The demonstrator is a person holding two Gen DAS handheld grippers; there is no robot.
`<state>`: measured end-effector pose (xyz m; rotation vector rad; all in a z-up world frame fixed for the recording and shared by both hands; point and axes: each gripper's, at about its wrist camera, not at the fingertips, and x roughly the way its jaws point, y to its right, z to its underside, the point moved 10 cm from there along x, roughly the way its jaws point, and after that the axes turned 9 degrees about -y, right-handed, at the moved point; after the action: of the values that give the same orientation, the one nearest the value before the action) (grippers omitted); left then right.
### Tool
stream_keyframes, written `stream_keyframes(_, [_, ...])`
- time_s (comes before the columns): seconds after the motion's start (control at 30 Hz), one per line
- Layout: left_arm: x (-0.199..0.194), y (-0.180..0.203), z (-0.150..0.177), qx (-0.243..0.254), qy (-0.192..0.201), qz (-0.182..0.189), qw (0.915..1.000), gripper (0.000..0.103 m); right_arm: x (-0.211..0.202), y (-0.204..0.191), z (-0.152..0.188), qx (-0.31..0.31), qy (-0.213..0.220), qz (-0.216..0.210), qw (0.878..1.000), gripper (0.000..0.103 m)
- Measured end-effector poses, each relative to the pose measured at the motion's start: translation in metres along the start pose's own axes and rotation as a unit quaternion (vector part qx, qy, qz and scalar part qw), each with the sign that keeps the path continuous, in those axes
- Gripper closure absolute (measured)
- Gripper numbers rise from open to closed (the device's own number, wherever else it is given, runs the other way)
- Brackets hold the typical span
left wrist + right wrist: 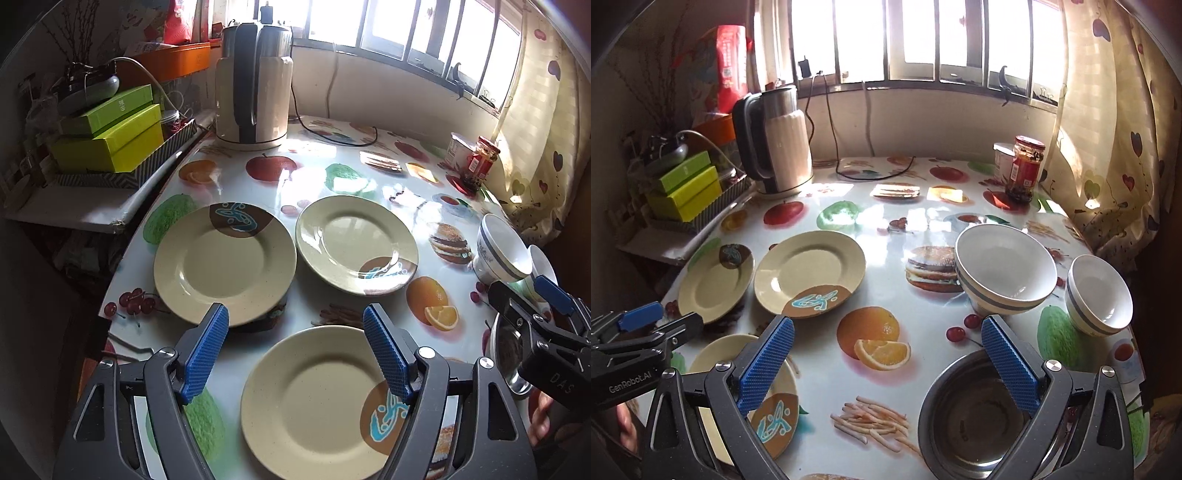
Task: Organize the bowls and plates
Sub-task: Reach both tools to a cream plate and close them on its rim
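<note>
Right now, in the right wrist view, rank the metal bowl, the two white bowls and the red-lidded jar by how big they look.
1. Metal bowl, though it is nearest the camera.
2. Bigger white bowl.
3. Smaller white bowl.
4. Jar, though it stands farthest back.

**Count of crockery on the table**

Three round cream plates with a brown-and-blue patch lie left of the printed orange: one near (pixel 314 402), one far left (pixel 225 264), one beside it (pixel 356 243). Right of the orange stand two white bowls with grey bands, large (pixel 1004 275) and small (pixel 1100 293), and one steel bowl (pixel 975 413).
</note>
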<state>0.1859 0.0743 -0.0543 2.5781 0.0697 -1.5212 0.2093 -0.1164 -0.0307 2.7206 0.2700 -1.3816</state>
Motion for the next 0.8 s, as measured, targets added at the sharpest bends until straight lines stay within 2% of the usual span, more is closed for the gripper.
stream_keyframes(0.1, [0.006, -0.001, -0.016, 0.005, 0.000, 0.002, 1.0000, 0.027, 0.015, -0.004, -0.012, 0.014, -0.013, -0.012, 1.000, 0.002])
stream_keyframes(0.23, [0.018, -0.005, -0.037, 0.003, -0.001, 0.002, 1.0000, 0.027, 0.032, -0.012, -0.029, 0.016, -0.015, -0.022, 1.000, 0.010])
stream_keyframes(0.27, [0.022, -0.006, -0.041, 0.005, -0.003, 0.001, 1.0000, 0.031, 0.037, -0.012, -0.032, 0.016, -0.015, -0.017, 1.000, 0.010])
stream_keyframes(0.3, [0.026, -0.006, -0.044, 0.008, -0.010, -0.001, 0.9999, 0.039, 0.042, -0.012, -0.034, 0.019, -0.021, -0.016, 0.999, 0.011])
stream_keyframes(0.37, [0.035, -0.006, -0.051, 0.016, -0.017, 0.000, 0.9997, 0.043, 0.052, -0.013, -0.036, 0.024, -0.026, -0.021, 0.999, 0.012])
stream_keyframes(0.4, [0.040, -0.005, -0.054, 0.019, -0.021, 0.001, 0.9996, 0.045, 0.057, -0.014, -0.037, 0.026, -0.029, -0.019, 0.999, 0.014])
stream_keyframes(0.47, [0.050, -0.002, -0.057, 0.022, -0.030, 0.014, 0.9992, 0.050, 0.067, -0.013, -0.037, 0.026, -0.037, -0.010, 0.999, 0.025])
stream_keyframes(0.6, [0.065, 0.002, -0.068, 0.025, -0.040, 0.022, 0.9987, 0.054, 0.087, -0.013, -0.035, 0.021, -0.055, -0.007, 0.998, 0.029])
stream_keyframes(0.7, [0.077, 0.005, -0.076, 0.030, -0.046, 0.023, 0.9982, 0.054, 0.098, -0.011, -0.034, 0.024, -0.064, -0.007, 0.998, 0.042])
stream_keyframes(0.8, [0.085, 0.009, -0.083, 0.034, -0.050, 0.030, 0.9977, 0.055, 0.108, -0.009, -0.031, 0.031, -0.079, -0.016, 0.996, 0.045])
